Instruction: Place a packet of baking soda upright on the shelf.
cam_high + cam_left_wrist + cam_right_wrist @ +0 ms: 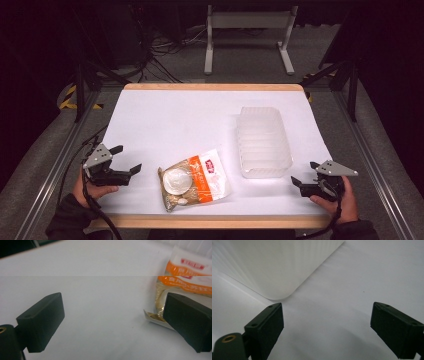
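Observation:
An orange and white food packet (194,180) with a clear window lies flat near the table's front edge, at the middle. Its near corner (155,316) shows just beside the right jaw in the left gripper view. A clear ribbed plastic tub (262,141) stands to the packet's right. My left gripper (127,160) rests low at the front left, open, jaws pointing toward the packet with a gap between. My right gripper (305,173) sits at the front right, open, just off the tub's rounded near corner (274,293). Nothing is between either pair of jaws.
The white tabletop (175,120) has wooden strips along its front and back edges. Metal rails run along both sides. Beyond the far edge stand a white frame leg (247,35) and loose cables on the floor.

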A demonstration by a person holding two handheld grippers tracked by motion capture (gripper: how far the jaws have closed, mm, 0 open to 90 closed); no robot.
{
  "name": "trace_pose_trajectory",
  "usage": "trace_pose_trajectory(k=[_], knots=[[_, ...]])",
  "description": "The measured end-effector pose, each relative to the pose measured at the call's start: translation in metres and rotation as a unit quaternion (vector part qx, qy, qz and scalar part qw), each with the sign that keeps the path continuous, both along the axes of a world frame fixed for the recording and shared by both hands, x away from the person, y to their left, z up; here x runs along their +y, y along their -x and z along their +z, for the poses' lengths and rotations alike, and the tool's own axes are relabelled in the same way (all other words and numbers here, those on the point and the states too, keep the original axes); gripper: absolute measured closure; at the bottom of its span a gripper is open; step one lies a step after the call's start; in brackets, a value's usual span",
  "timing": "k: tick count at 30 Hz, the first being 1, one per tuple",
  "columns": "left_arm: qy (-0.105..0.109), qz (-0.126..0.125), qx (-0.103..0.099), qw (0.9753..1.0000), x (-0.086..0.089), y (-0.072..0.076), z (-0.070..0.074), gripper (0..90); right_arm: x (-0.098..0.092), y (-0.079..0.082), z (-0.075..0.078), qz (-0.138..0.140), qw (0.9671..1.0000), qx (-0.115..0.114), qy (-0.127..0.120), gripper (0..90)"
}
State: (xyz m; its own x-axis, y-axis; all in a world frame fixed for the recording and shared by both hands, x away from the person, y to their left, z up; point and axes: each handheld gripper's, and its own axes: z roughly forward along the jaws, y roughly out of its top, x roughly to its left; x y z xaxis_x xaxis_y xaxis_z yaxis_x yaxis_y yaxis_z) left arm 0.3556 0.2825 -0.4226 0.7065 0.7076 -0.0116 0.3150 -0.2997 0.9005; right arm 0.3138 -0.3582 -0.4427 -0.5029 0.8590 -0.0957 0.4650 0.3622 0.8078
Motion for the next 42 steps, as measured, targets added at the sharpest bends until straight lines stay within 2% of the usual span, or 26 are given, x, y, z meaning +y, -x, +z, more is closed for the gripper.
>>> trace_pose_trajectory(k=[2,4,6,11,13,15,17,21,24,25,26,29,30,31,32,33,35,37,38,41,42], knots=[[-0.016,-0.007,0.002,0.9998,-0.004,0.000,0.000,4.2,0.000,0.001,0.000,0.001,1.0000,-0.006,0.000,12.3],[-0.033,-0.004,0.015,0.9993,-0.007,0.001,-0.001,7.3,0.000,0.002,0.000,0.001,1.0000,-0.007,0.003,12.4],[-0.044,-0.006,0.018,0.9988,-0.009,0.000,-0.002,7.7,0.000,0.002,0.001,-0.001,1.0000,-0.008,0.003,12.5],[-0.035,-0.001,0.029,0.9990,-0.006,-0.003,-0.005,7.8,0.001,0.003,0.004,0.000,0.9998,-0.019,0.001,12.7],[-0.033,-0.006,0.039,0.9987,-0.008,-0.004,-0.005,8.1,0.001,0.005,0.006,0.004,0.9996,-0.028,-0.004,12.8],[-0.040,-0.013,0.048,0.9979,-0.013,-0.005,-0.005,8.1,0.002,0.007,0.008,0.006,0.9994,-0.035,-0.002,12.7],[-0.042,-0.028,0.052,0.9973,-0.018,-0.007,-0.005,8.0,0.004,0.009,0.010,0.012,0.9990,-0.043,-0.003,12.7],[-0.044,-0.048,0.067,0.9957,-0.028,-0.012,-0.004,7.3,0.007,0.012,0.011,0.019,0.9988,-0.045,-0.001,12.1],[-0.056,-0.066,0.079,0.9931,-0.039,-0.020,-0.004,6.5,0.009,0.016,0.011,0.026,0.9986,-0.046,0.004,12.0],[-0.067,-0.069,0.080,0.9921,-0.043,-0.023,-0.003,6.5,0.009,0.018,0.011,0.028,0.9985,-0.048,0.004,12.0],[-0.072,-0.084,0.087,0.9900,-0.049,-0.027,-0.003,6.5,0.009,0.019,0.011,0.028,0.9984,-0.049,0.006,12.0],[-0.079,-0.100,0.095,0.9873,-0.061,-0.035,0.000,6.5,0.008,0.022,0.010,0.024,0.9986,-0.046,0.008,12.2],[-0.091,-0.115,0.104,0.9838,-0.070,-0.039,0.001,7.6,0.007,0.022,0.009,0.024,0.9988,-0.042,0.008,12.3],[-0.091,-0.115,0.104,0.9838,-0.070,-0.039,0.001,8.7,0.007,0.022,0.009,0.024,0.9988,-0.042,0.008,12.3],[-0.096,-0.123,0.109,0.9817,-0.075,-0.042,0.001,8.7,0.006,0.023,0.008,0.023,0.9989,-0.041,0.009,12.4],[-0.098,-0.138,0.119,0.9784,-0.081,-0.046,0.001,11.9,0.006,0.023,0.008,0.022,0.9989,-0.040,0.010,12.4],[-0.111,-0.147,0.125,0.9749,-0.090,-0.051,0.001,14.7,0.005,0.025,0.006,0.020,0.9990,-0.037,0.014,12.5],[-0.116,-0.167,0.134,0.9699,-0.099,-0.057,0.001,18.3,0.004,0.028,0.006,0.018,0.9991,-0.034,0.016,12.5],[-0.121,-0.170,0.135,0.9686,-0.103,-0.060,0.001,19.6,0.003,0.030,0.005,0.016,0.9991,-0.034,0.017,12.6],[-0.133,-0.193,0.149,0.9606,-0.117,-0.070,0.000,21.7,0.000,0.034,0.006,0.003,0.9992,-0.036,0.014,12.7],[-0.162,-0.203,0.162,0.9521,-0.126,-0.074,-0.001,24.1,-0.003,0.035,0.005,-0.003,0.9993,-0.037,0.012,12.7]])
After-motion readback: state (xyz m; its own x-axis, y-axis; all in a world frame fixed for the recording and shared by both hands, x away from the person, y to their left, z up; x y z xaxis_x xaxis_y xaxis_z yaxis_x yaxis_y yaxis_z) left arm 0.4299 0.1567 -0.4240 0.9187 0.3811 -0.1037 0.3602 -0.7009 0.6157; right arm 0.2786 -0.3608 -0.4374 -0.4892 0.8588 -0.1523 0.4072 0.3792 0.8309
